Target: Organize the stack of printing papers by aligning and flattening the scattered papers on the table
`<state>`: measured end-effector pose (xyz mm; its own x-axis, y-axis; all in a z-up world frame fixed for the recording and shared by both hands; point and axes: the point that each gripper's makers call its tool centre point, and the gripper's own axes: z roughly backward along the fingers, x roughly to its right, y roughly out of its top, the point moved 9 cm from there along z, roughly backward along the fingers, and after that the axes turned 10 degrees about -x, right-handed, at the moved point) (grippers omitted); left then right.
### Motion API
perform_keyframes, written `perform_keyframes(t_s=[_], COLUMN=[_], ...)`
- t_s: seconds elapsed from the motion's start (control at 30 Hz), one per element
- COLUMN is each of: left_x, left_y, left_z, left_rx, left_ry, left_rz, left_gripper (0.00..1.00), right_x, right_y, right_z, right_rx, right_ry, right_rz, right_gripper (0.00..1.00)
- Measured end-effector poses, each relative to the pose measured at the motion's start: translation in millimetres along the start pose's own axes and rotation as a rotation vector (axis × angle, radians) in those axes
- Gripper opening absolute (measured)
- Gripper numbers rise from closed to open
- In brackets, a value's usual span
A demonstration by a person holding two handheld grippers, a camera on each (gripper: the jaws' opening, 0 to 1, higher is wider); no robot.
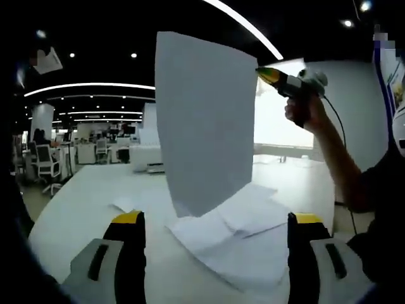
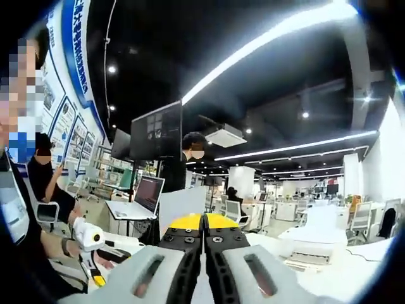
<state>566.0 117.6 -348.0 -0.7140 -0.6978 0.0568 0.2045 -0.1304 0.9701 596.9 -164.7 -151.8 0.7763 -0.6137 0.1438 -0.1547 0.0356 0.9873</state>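
Lifted sheet: we see one sheet of printing paper (image 1: 205, 120) hanging upright above the table (image 1: 82, 196), pinched at its top corner by the right hand-held gripper (image 1: 269, 75), which a hand (image 1: 302, 109) raises from the right of the left gripper view.
Loose pile: the scattered papers (image 1: 243, 231) lie overlapped and askew on the white table, toward its near edge, between the left hand-held gripper's (image 1: 215, 244) jaws in that view.
Handling: we judge the sheet very light, thin and limp; it bows under its own weight and would crease or slip easily.
Where to hold: an edge or corner seems best, with the flat pile squared by pushing its sides.
Materials: matte white paper, smooth pale table top, black jaws with yellow tips.
Left hand-held gripper: jaws wide apart, holding nothing.
Right hand-held gripper: in the right gripper view its own jaws (image 2: 203, 223) meet tip to tip; the paper's thin edge between them is too fine to make out there.
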Motion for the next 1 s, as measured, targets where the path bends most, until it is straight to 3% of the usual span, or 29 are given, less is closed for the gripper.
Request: perform_keyframes(t_s=[0.17,0.57,0.87,1.0], left_x=[-1.9,-6.9,-12.0,-19.6], left_y=[8.7,20.9,33.2,36.4], left_z=[0.7,4.8,7.8,5.1], left_rx=[0.056,0.109,0.153,0.183], left_ry=[-0.001,-0.021,-0.020,0.001], left_rz=[0.007,0.021,-0.007,-0.054], left_gripper=[0.94,0.93,0.92,0.93], right_x=[-6.5,-14.6,-24.0,-27.0], right_y=[-1.1,-1.0,-0.4,-0.3], right_z=[3.2,11.0,14.2,11.8], right_rx=[0.006,0.018,0.028,0.031], right_ry=[0.007,0.028,0.065,0.080], right_rz=[-0.003,-0.011,-0.030,-0.035], right_gripper=[0.00,0.00,0.00,0.00])
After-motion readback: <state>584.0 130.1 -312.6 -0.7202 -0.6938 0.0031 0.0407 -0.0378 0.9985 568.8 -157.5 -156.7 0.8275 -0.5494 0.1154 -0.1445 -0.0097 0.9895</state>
